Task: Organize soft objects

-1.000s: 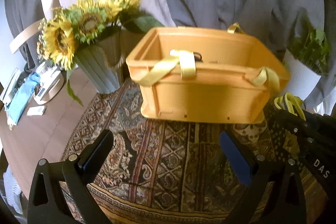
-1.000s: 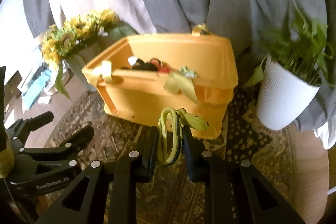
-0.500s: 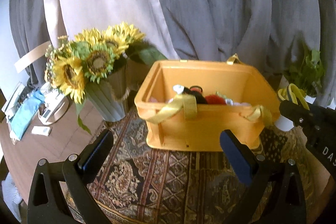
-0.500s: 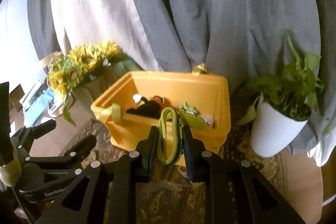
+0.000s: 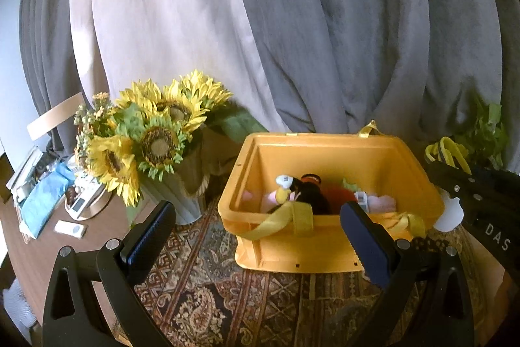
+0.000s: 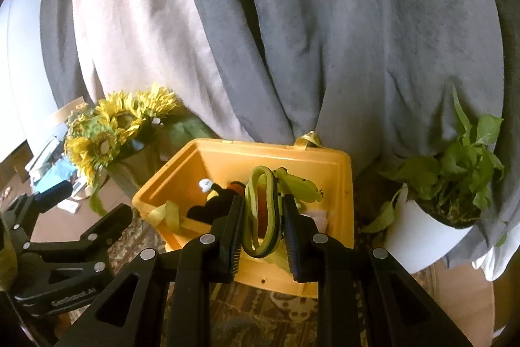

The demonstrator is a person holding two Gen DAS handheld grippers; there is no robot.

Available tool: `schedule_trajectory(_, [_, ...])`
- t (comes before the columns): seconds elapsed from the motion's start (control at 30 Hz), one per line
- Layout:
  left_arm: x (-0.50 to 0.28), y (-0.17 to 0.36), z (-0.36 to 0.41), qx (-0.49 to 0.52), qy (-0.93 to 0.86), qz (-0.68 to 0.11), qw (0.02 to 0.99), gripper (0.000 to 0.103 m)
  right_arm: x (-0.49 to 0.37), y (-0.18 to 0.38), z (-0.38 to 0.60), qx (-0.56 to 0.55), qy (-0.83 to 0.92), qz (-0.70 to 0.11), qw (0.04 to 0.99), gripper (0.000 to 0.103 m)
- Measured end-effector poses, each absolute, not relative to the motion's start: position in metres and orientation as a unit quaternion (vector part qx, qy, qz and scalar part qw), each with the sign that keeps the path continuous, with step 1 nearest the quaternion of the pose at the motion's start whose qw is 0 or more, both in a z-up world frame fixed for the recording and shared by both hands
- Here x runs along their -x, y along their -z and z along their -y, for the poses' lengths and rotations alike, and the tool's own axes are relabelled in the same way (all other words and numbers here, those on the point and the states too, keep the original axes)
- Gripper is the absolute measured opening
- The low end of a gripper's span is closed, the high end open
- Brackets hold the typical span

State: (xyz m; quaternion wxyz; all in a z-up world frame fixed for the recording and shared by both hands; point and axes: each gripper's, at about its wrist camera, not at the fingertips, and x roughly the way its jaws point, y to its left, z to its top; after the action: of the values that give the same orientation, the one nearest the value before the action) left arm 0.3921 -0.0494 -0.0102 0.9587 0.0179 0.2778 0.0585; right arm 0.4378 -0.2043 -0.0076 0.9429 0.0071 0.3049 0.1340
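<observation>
An orange bin (image 5: 325, 140) with yellow strap handles stands on a patterned cloth. Inside it lie several soft toys, among them a black one (image 5: 310, 195) and a pink one (image 5: 382, 202). My left gripper (image 5: 256, 236) hovers open in front of the bin's near wall with nothing between its blue pads. My right gripper (image 6: 261, 217) is shut on a yellow-green looped soft toy (image 6: 256, 194), held above the bin's near rim (image 6: 276, 148). That toy (image 5: 445, 152) also shows at the right edge of the left wrist view. The left gripper (image 6: 94, 200) appears low on the left in the right wrist view.
A vase of sunflowers (image 5: 152, 139) stands left of the bin. A leafy plant in a white pot (image 6: 419, 236) stands to its right. Grey and pale curtains hang right behind. Small devices and a blue cloth (image 5: 45, 204) lie on the wooden table at far left.
Both grippers have risen and pulled back, so the bin sits lower and its inside now shows. The right gripper still holds the yellow-green toy; the left stays open.
</observation>
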Motion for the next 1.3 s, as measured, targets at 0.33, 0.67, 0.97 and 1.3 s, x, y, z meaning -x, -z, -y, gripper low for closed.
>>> schedule_trajectory(0.33, [-0.416,0.016,0.047,-0.02,-0.069,-0.283,0.956,0.103,-0.477,0.016,0.201,0.004,-0.126,-0.317,0.94,0.024])
schedule_trajectory(0.67, [-0.449,0.03,0.047,-0.03,-0.079,-0.3,0.95,0.103,-0.519,0.042,0.2,0.007,-0.12,-0.352,0.928,0.024])
schedule_trajectory(0.97, [-0.467,0.04,0.052,-0.035,-0.079,-0.31,0.947,0.103,-0.545,0.06,0.206,-0.004,-0.105,-0.373,0.922,0.038])
schedule_trajectory(1.3, [-0.457,0.034,0.051,-0.025,-0.077,-0.304,0.949,0.103,-0.527,0.05,0.214,-0.004,-0.075,-0.367,0.927,0.049])
